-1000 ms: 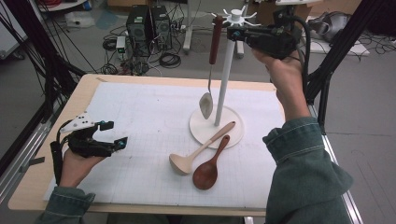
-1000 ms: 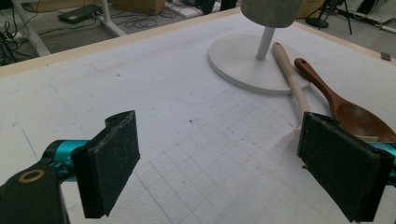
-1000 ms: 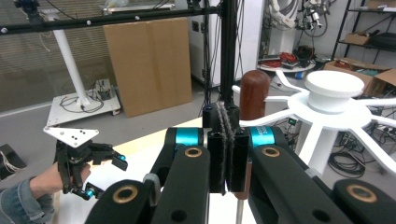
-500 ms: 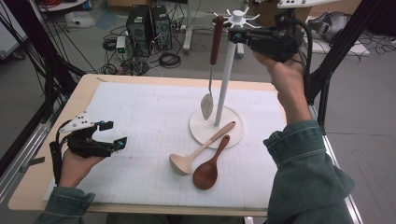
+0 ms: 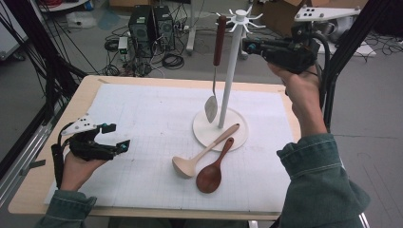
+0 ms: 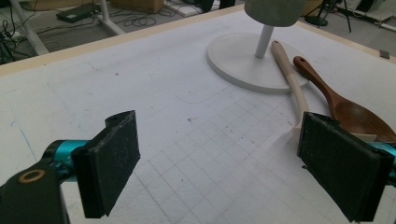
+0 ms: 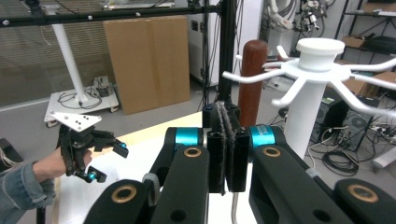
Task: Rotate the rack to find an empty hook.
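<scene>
The right gripper (image 5: pixel 248 46) has drawn back from the spatula (image 5: pixel 215 71) since a second ago. Then it sat right by the brown handle at the top of the rack (image 5: pixel 235 64); now there is a clear gap between its tip and the handle, and the hand sits further to the right. The spatula hangs free from one of the white hooks, handle up and blade down, just above the round base. That looks like one utensil hung and let go, with the hand on its way to the next.

In the right gripper view the jaws are clenched pad against pad with nothing between them, and the brown handle stands behind them beside the rack's hooked top.

The left gripper (image 5: pixel 115 137) rests near the left edge of the tabletop (image 5: pixel 142 109), in the same spot as before. Its jaws are spread wide and grasp nothing; they frame bare mat in the left gripper view.

Two spoons wait on the tabletop: the pale spoon (image 5: pixel 202 153) with its handle lying across the base's rim, and the dark spoon (image 5: pixel 212 170) just beside it, touching it.
</scene>
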Tool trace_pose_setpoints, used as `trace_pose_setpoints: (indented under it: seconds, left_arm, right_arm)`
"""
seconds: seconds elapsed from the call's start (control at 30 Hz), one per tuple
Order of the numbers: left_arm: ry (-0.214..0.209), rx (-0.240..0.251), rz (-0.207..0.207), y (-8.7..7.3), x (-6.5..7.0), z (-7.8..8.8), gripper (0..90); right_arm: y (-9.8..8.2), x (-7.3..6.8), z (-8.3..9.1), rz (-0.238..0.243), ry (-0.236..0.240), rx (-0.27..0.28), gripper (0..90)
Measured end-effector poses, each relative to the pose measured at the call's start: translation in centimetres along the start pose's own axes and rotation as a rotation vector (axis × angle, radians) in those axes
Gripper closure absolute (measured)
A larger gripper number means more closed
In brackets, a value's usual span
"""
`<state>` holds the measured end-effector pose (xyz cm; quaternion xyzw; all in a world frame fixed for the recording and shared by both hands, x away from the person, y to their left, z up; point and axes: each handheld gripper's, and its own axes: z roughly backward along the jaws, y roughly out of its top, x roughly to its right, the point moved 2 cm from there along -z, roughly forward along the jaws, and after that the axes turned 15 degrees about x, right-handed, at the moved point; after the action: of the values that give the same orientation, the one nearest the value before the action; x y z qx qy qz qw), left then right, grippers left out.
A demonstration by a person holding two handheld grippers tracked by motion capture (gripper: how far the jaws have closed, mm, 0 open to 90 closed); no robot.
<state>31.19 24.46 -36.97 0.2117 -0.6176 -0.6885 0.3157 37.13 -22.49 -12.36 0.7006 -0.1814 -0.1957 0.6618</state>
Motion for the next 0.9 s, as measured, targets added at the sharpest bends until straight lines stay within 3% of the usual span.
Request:
trace_pose_setpoints:
  seconds: [0.2, 0.43, 0.73, 0.9]
  left_arm:
    - [-0.001, 0.001, 0.0, 0.0, 0.0, 0.0, 13.4]
    - [-0.008, -0.007, 0.001, -0.1, 0.0, -0.2, 13.4]
    - [-0.025, -0.016, 0.003, -0.3, 0.2, -0.5, 14.2]
    - [-0.037, -0.015, 0.002, -0.3, 0.3, -0.6, 14.9]
  right_arm:
    - [-1.4, -0.3, 0.6, -0.01, 0.012, 0.001, 79.3]
    - [-4.4, -0.4, 1.4, -0.04, 0.022, -0.011, 66.6]
    - [-7.8, -0.7, 2.2, -0.059, -0.007, -0.053, 48.5]
    - [-9.4, -1.0, 2.7, -0.066, -0.017, -0.06, 44.2]
